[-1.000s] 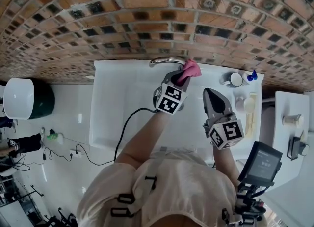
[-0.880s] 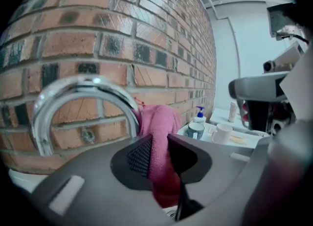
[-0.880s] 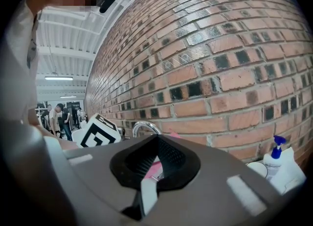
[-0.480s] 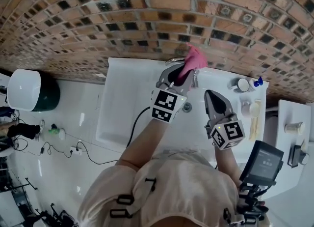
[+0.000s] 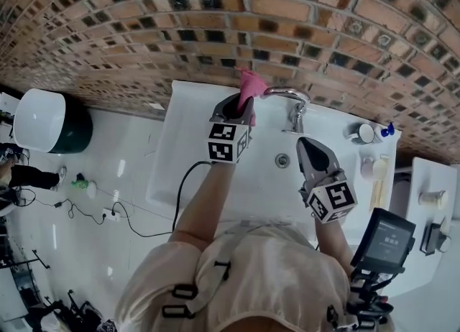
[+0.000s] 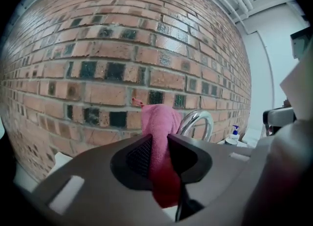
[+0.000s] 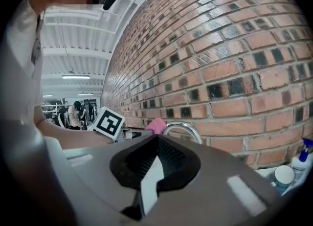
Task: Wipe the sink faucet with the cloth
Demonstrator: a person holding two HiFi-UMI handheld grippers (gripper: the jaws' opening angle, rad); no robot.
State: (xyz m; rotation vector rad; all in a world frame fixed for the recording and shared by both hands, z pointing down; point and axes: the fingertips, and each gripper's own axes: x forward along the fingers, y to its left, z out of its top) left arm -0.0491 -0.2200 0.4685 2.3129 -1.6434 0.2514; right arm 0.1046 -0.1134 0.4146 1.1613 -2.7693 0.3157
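Brick wall (image 5: 215, 7), blue-capped bottle (image 5: 388, 130), white cup (image 5: 366, 134)

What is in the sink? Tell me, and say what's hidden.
A drain shows in the white sink. The left gripper, right gripper and the person's arm cover part of it; nothing under them can be seen.

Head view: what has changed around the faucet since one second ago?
The left gripper carried the pink cloth leftward along the faucet, from near its base to the spout end. It still clamps the cloth; the right gripper stays shut, empty, above the sink.
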